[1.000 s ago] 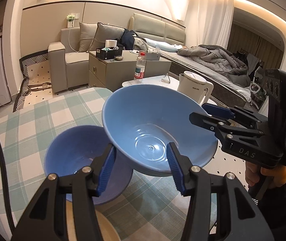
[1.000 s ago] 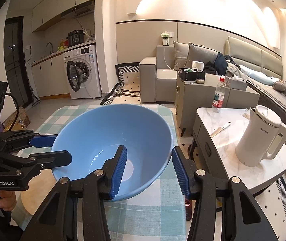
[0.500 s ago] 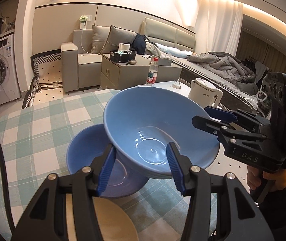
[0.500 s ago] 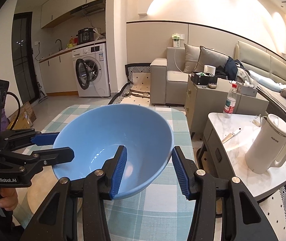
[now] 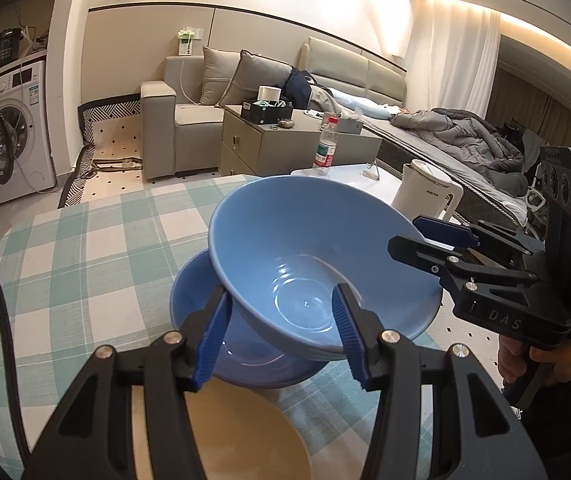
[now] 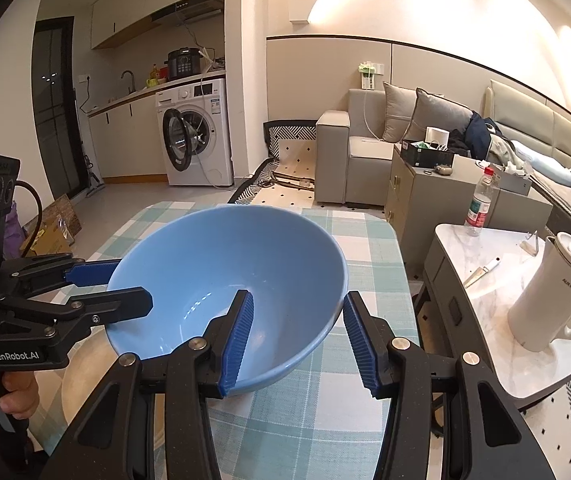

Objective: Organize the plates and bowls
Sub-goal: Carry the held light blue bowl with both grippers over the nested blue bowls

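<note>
Left wrist view puts your large light-blue ceramic bowl (image 5: 317, 256) tilted above a darker blue shallow bowl (image 5: 241, 360) that sits on the green-and-white checked bench (image 5: 85, 264). Your left gripper (image 5: 279, 336) has its jaws spread apart: one blue pad lies inside the large bowl, the other outside its near wall, and whether either presses the rim cannot be told. Your right gripper (image 5: 437, 236) reaches in from the right with its jaws straddling the far rim of the same bowl. A round tan plate (image 5: 245, 436) lies on the bench just below the shallow bowl, partly hidden by your left gripper's black arms.

Right wrist view shows the right gripper (image 6: 297, 336) with its jaws wide, one pad inside the large bowl (image 6: 221, 268) and one outside, with a gap on the outer side. The left gripper (image 6: 101, 284) holds the opposite rim between its jaws.

Close to the bowl's right stands a white marble side table (image 6: 497, 320) carrying a white electric kettle (image 6: 553, 292) and a clear plastic water bottle (image 6: 481, 200). Beyond are a grey cabinet (image 6: 437, 196), a grey sofa (image 6: 369, 148) and a white washing machine (image 6: 197, 132).
</note>
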The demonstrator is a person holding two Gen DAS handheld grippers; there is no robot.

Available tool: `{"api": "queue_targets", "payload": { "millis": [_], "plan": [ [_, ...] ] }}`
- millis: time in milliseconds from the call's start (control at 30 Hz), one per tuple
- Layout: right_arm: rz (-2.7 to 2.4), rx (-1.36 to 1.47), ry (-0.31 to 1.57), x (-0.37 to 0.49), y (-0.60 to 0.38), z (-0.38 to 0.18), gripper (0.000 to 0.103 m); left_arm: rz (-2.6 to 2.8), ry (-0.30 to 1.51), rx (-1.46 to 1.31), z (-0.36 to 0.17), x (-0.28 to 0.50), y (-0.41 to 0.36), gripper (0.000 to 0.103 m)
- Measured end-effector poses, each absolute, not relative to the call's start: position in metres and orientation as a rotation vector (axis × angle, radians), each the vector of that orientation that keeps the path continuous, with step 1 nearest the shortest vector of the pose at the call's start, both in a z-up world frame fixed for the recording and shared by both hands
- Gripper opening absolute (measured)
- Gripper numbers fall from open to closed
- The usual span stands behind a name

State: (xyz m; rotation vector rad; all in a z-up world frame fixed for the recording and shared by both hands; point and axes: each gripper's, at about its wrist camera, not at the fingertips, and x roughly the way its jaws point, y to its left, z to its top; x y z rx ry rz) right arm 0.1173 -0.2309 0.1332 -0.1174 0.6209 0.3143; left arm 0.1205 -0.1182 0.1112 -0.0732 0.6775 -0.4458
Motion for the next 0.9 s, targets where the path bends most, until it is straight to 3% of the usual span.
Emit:
{"api": "queue_targets", "payload": {
  "millis": [900],
  "plan": [
    [0.358, -0.094, 0.663, 0.14, -0.206, 0.108, 0.048, -0.387, 0.709, -0.051, 0.091, 0.134, -0.101, 0.051]
  ]
}}
